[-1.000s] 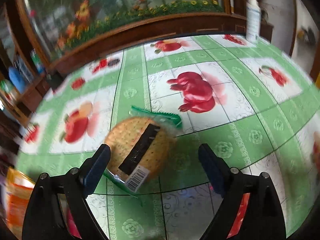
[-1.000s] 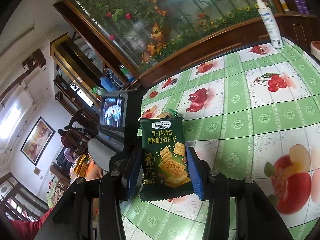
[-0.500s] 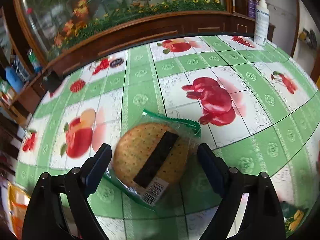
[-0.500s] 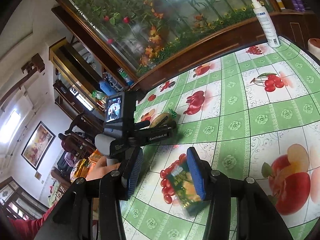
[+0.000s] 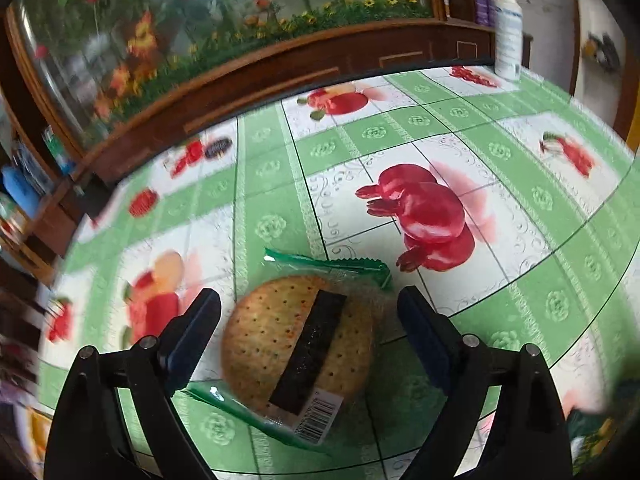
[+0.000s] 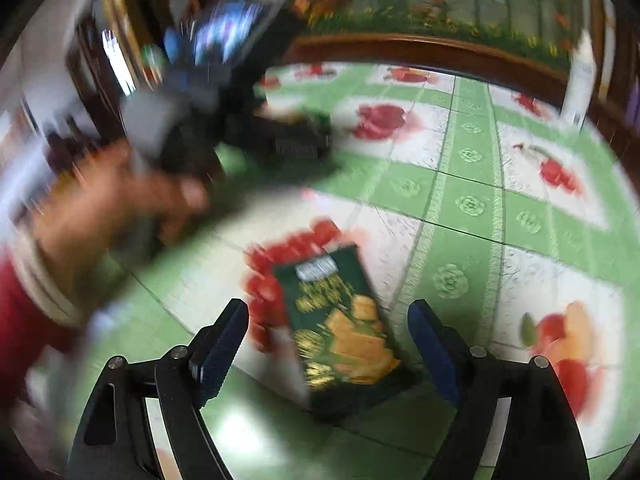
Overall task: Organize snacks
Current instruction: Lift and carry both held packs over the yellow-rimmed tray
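Observation:
A round cracker in a clear green-edged wrapper (image 5: 298,340) lies on the green fruit-print tablecloth (image 5: 440,128). My left gripper (image 5: 310,340) is open, its jaws on either side of the cracker pack without touching it. A dark green cracker packet (image 6: 340,320) lies flat on the cloth in the blurred right wrist view. My right gripper (image 6: 328,340) is open just above it, not touching. The left gripper and the hand holding it (image 6: 168,200) show blurred at the left of that view.
A white spray bottle (image 5: 508,36) stands at the table's far right edge, also in the right wrist view (image 6: 580,76). A wooden cabinet with a flower painting (image 5: 240,20) runs behind the table. An orange packet (image 5: 36,432) lies at the lower left.
My right gripper let go of the green packet, which now lies on the table, then opened wide and swung. My left gripper shifted so the cracker pack sits centred between its jaws.

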Available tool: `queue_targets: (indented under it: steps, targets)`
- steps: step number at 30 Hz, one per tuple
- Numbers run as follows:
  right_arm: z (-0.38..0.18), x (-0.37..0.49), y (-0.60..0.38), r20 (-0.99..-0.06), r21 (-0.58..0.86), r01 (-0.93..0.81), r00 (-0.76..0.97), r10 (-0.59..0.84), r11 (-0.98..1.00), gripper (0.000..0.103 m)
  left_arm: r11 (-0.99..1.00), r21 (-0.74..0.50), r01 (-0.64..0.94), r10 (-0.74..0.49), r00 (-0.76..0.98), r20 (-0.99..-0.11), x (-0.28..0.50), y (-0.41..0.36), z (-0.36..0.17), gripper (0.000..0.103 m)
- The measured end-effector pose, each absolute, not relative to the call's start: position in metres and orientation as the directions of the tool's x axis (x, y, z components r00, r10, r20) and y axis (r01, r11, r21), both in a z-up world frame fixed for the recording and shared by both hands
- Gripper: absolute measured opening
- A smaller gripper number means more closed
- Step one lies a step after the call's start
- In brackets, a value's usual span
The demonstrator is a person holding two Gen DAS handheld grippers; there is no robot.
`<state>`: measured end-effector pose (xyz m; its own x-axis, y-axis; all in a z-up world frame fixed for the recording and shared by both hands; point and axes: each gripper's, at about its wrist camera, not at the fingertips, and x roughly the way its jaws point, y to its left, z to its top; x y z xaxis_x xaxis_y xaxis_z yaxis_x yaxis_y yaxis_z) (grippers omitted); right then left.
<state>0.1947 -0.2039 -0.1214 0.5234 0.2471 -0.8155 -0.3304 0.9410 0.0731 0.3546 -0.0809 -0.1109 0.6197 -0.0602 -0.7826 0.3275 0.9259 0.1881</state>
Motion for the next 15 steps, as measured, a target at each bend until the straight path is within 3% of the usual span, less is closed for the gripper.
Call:
queue_targets:
  steps: [4, 5, 6, 7, 8, 15]
  targets:
    - [-0.126, 0.192, -0.199, -0.818, 0.041, -0.332, 0.53, 0.223, 0.942, 0.082, 0.938, 0.115, 0.328, -0.104, 0.579, -0.808, 0.352, -0.077, -0.113, 0.088]
    - [-0.125, 0.192, -0.201, -0.817, 0.039, -0.324, 0.534, 0.217, 0.945, 0.074, 0.935, 0.115, 0.336, -0.109, 0.582, -0.806, 0.347, -0.079, -0.112, 0.079]
    - [-0.125, 0.192, -0.205, -0.815, 0.041, -0.312, 0.539, 0.212, 0.949, 0.067, 0.933, 0.117, 0.341, -0.112, 0.583, -0.805, 0.342, -0.082, -0.111, 0.077]
    - [-0.123, 0.192, -0.21, -0.809, 0.056, -0.294, 0.547, 0.216, 0.954, 0.05, 0.932, 0.112, 0.344, -0.117, 0.58, -0.806, 0.339, -0.083, -0.111, 0.076]
    - [-0.121, 0.193, -0.214, -0.804, 0.076, -0.283, 0.549, 0.227, 0.956, 0.047, 0.93, 0.103, 0.353, -0.128, 0.572, -0.81, 0.334, -0.085, -0.111, 0.076]
    - [-0.118, 0.191, -0.226, -0.774, 0.239, -0.269, 0.527, 0.35, 0.933, 0.047, 0.937, 0.019, 0.349, -0.191, 0.556, -0.809, 0.298, -0.068, -0.106, 0.073]
